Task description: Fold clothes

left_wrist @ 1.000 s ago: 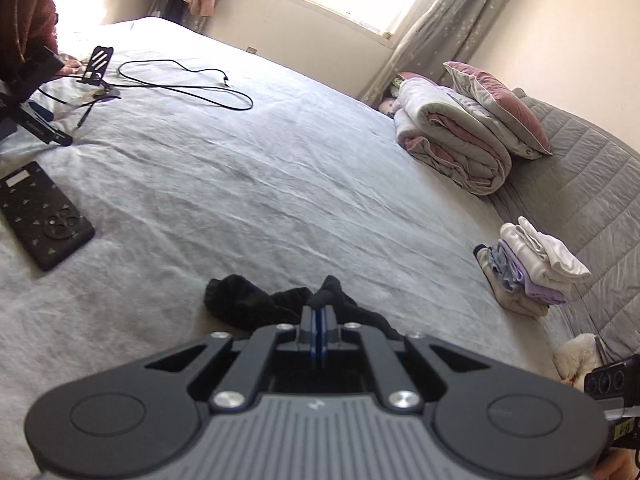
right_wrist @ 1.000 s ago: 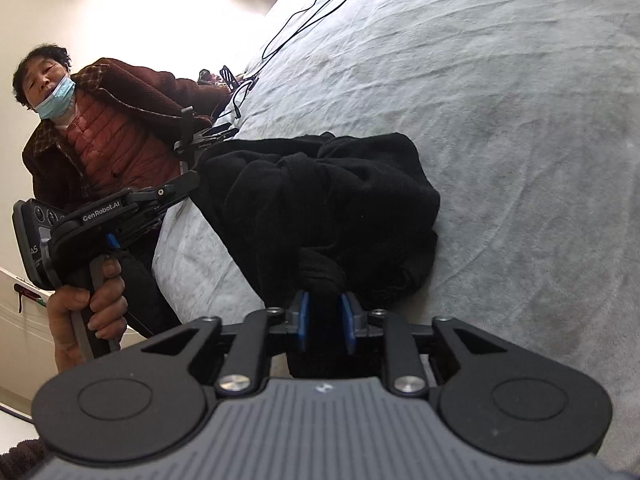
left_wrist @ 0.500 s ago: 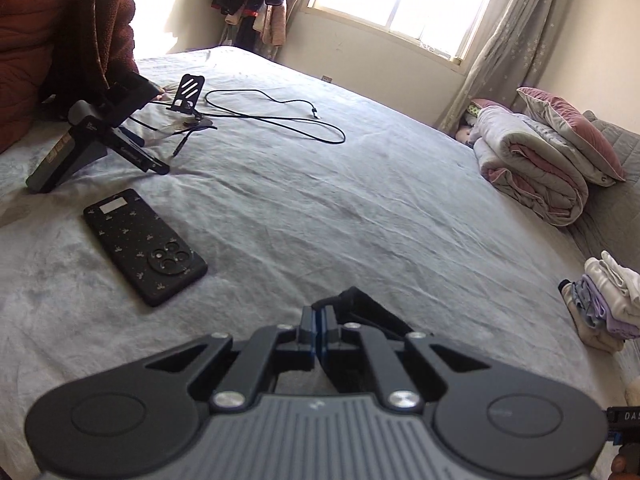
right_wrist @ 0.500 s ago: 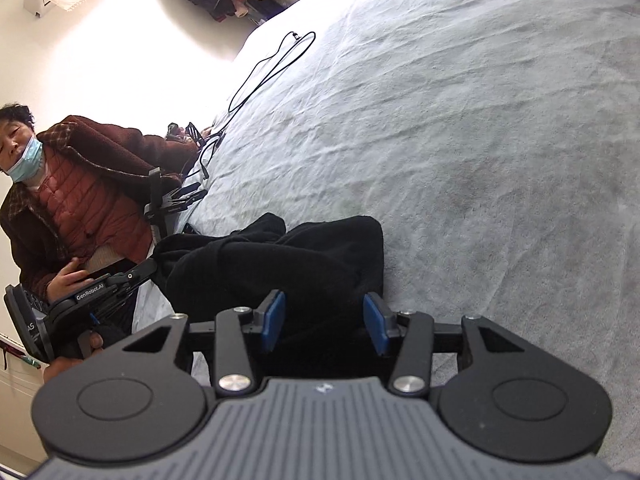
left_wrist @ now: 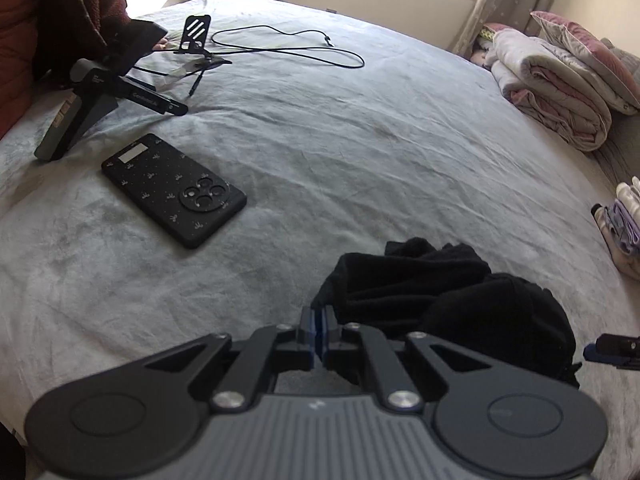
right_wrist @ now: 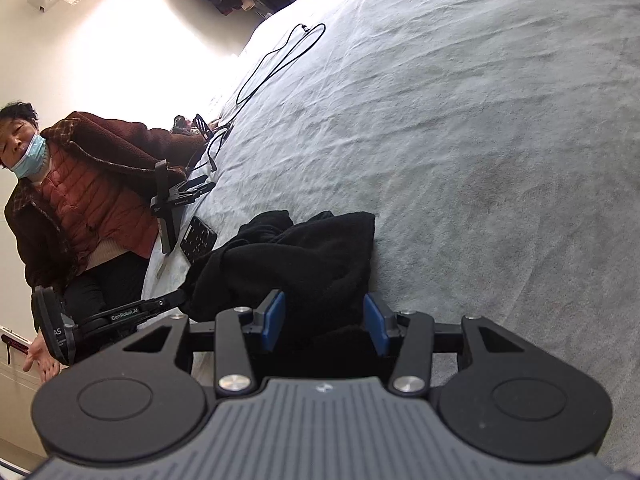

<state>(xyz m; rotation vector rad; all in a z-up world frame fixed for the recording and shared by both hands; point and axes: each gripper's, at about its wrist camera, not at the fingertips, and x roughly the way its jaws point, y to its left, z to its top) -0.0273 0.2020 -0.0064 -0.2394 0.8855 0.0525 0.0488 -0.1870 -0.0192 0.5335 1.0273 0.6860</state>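
Note:
A black garment (left_wrist: 452, 300) lies crumpled on the grey bed (left_wrist: 360, 152). My left gripper (left_wrist: 319, 330) is shut at the garment's left edge; whether cloth is pinched between the pads is unclear. In the right wrist view the same garment (right_wrist: 304, 264) lies in a heap and my right gripper (right_wrist: 326, 326) is open, its blue pads (right_wrist: 273, 320) on either side of the cloth's near edge. The left gripper (right_wrist: 120, 314) shows there at the heap's left side.
A black phone (left_wrist: 174, 188) lies on the bed to the left, with a spare gripper (left_wrist: 96, 96), a phone stand (left_wrist: 196, 36) and a black cable (left_wrist: 304, 48) behind it. Folded bedding (left_wrist: 560, 84) and a small stack of folded clothes (left_wrist: 620, 224) are at the right.
My right gripper has let go of the garment and opened wide. The garment has dropped from being held up into a heap on the bed. My left gripper has swung left and lower.

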